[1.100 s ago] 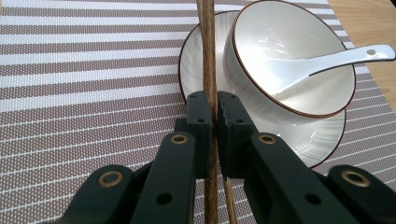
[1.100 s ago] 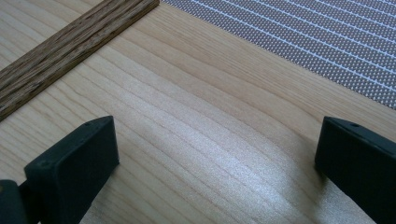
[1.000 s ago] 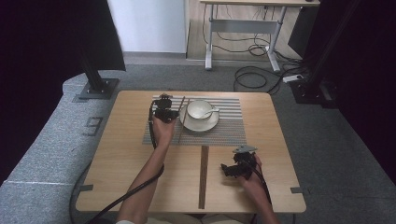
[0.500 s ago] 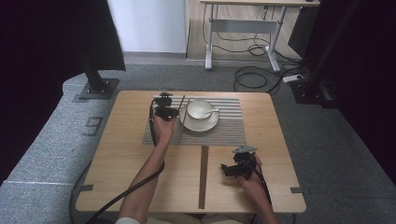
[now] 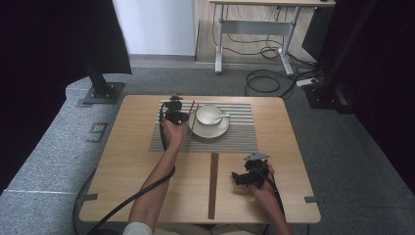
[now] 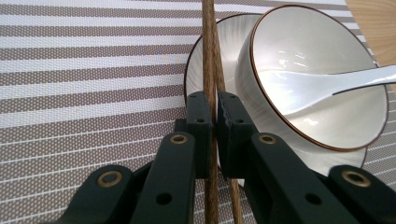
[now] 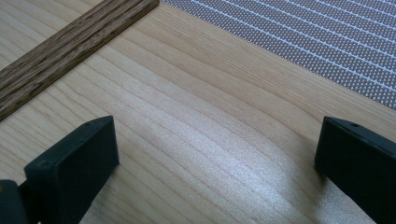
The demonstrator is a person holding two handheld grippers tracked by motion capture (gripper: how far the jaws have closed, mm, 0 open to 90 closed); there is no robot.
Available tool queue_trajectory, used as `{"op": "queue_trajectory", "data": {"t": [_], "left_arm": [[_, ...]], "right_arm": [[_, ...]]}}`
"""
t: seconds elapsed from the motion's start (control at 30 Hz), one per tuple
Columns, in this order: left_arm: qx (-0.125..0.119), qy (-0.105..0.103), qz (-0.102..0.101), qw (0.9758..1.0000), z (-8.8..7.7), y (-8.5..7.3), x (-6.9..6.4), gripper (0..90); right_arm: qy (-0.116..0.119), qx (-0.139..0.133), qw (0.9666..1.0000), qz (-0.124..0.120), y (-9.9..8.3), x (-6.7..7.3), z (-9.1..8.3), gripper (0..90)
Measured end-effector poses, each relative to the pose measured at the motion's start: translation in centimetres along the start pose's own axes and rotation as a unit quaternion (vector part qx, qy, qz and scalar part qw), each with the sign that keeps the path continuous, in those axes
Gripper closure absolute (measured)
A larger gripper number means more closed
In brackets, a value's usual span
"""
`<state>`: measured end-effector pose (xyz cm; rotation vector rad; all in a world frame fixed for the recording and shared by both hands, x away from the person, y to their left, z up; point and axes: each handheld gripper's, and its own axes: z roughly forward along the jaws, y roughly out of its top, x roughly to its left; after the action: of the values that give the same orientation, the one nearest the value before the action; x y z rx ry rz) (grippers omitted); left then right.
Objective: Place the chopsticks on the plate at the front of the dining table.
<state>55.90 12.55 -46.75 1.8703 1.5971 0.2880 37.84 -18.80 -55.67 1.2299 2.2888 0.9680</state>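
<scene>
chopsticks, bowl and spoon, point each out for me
chopsticks (image 6: pixel 211 56) left gripper view, on the shafts above the jaws
bowl (image 6: pixel 299 51) left gripper view, on the inner wall
spoon (image 6: pixel 359 79) left gripper view, on the handle by the rim

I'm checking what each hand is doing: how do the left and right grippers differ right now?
The left gripper is shut on the chopsticks over the striped mat, beside the bowl; the right gripper stands open and holds nothing. The left is at the far side of the table, the right near its front edge. Both have black jaws.
</scene>
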Motion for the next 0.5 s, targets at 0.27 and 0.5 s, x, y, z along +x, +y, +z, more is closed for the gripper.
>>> {"op": "queue_trajectory", "data": {"t": [0.27,0.5], "left_arm": [[0.008,0.000,-0.005,1.0000,1.0,0.3,0.1,83.7],[0.013,-0.003,-0.009,0.9999,1.7,0.6,0.0,83.6]], "right_arm": [[0.000,0.000,1.0000,0.000,0.0,0.0,0.0,0.0],[0.000,0.000,1.0000,0.000,0.0,0.0,0.0,0.0]]}}
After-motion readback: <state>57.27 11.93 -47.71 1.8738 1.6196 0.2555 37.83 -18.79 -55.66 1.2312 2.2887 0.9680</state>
